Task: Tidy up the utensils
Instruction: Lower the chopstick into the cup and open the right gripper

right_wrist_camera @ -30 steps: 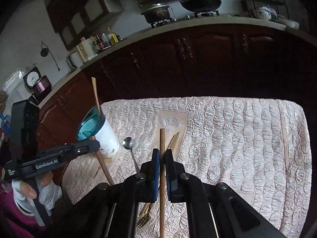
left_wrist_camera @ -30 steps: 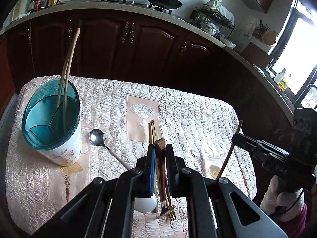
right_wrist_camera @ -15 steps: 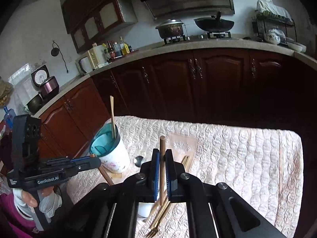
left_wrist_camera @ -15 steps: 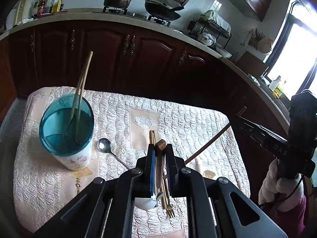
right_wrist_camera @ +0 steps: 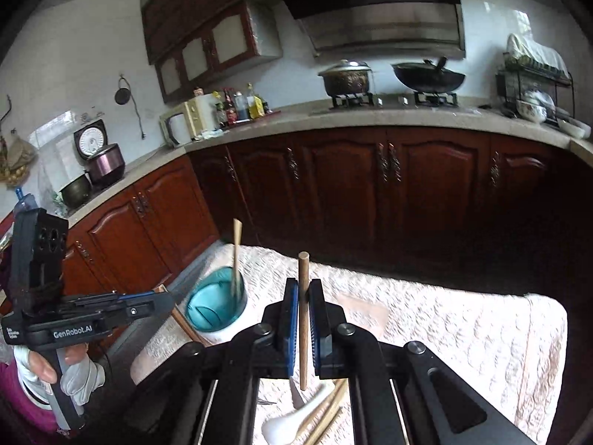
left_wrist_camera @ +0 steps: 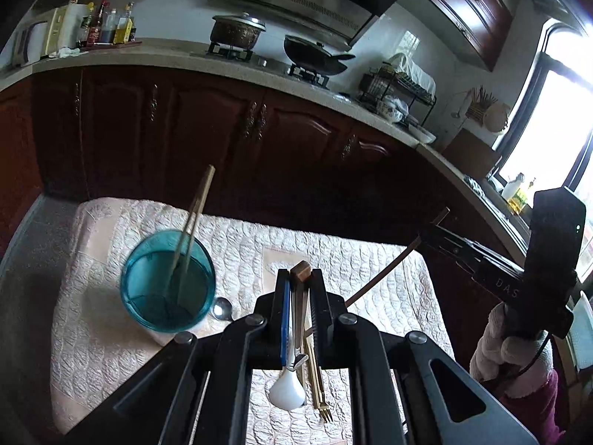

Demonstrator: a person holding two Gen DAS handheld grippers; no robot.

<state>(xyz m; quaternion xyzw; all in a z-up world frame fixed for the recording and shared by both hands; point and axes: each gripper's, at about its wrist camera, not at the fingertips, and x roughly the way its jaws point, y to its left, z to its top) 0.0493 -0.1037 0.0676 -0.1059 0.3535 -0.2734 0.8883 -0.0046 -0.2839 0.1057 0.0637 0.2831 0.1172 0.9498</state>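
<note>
Left gripper [left_wrist_camera: 299, 285]: pinching brown-handled utensil [left_wrist_camera: 298, 298]. Right gripper [right_wrist_camera: 304, 302]: clamped on wooden stick [right_wrist_camera: 303, 319], above quilted table [right_wrist_camera: 463, 330] middle. Teal holder [left_wrist_camera: 167, 281] near left edge. Risk: holder tipping from angled insertion.

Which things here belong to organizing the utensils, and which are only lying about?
Job: left tongs holding flat-handled utensil; right tongs holding wooden stick; teal holder; chopsticks; white spoon; fork.
Not part: pot; wok; bottles.
</note>
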